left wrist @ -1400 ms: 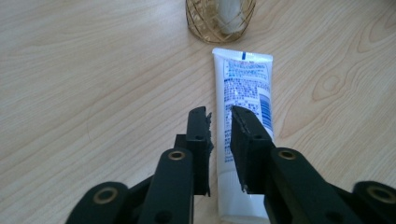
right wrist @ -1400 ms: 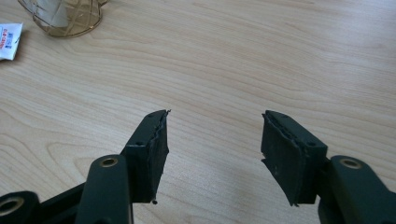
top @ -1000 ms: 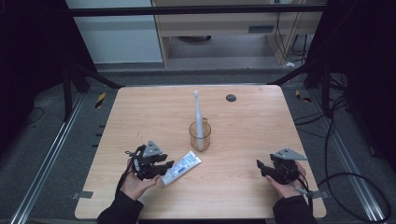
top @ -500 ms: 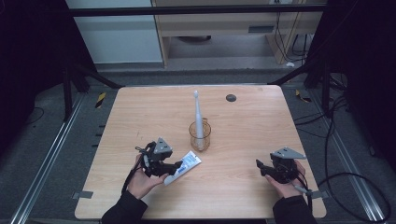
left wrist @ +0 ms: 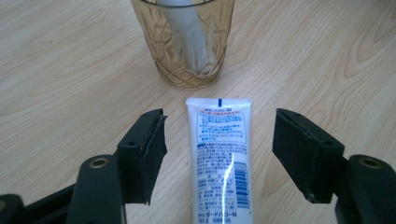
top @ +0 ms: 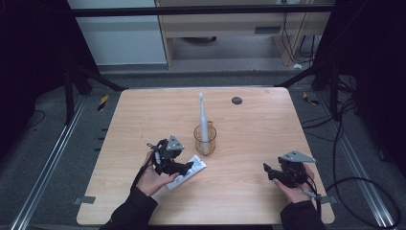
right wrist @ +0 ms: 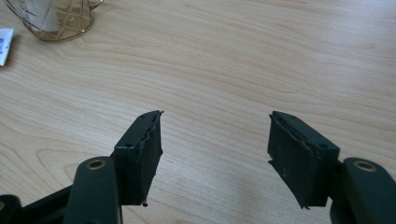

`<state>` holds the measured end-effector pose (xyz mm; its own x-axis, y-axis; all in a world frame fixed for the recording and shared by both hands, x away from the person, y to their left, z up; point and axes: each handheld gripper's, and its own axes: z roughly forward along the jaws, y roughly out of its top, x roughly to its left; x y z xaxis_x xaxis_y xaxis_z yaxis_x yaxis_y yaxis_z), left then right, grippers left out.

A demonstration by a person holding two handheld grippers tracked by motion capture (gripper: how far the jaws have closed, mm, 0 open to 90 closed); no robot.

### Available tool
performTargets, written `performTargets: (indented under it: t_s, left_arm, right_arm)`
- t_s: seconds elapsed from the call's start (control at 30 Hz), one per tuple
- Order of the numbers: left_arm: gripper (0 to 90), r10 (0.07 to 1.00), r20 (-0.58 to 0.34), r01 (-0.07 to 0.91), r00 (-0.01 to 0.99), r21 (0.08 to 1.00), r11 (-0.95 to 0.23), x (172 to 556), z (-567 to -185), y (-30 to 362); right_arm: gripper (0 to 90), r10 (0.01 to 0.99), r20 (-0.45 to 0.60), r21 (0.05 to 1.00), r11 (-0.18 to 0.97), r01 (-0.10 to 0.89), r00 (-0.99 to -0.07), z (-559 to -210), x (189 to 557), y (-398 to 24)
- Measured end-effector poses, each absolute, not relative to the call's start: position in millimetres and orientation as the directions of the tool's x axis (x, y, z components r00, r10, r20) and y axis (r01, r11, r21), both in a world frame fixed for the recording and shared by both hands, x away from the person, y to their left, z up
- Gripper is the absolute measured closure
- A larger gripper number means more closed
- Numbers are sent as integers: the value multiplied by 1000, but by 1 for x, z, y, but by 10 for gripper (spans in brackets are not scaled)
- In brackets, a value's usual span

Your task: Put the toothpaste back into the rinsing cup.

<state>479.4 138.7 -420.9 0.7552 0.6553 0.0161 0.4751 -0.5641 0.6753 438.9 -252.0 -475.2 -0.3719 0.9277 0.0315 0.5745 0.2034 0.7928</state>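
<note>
While tube [left wrist: 222,158] lies on wooden table [top: 258,124], both tools gape empty, left tool [left wrist: 219,149] just widened, grey floor.

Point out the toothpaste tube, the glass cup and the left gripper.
toothpaste tube [left wrist: 220,158]: left gripper view, middle of its printed back.
glass cup [left wrist: 183,60]: left gripper view, lower front wall.
left gripper [left wrist: 219,156]: left gripper view, midway between its open jaws.

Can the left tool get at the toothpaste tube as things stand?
Probably yes. The left tool has just been opening and straddles the toothpaste tube lying flat on the table; gaps show on both sides. The glass stands just beyond the tube's end, not between.
</note>
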Motion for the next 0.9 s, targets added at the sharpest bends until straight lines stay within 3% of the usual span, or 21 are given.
performTargets:
  t_s: [0.9]
  left_arm:
    - [321,637,6,530,771,550,-646,488,-445,131]
  right_arm:
    - [346,925,10,781,230,581,-380,-477,441,-251]
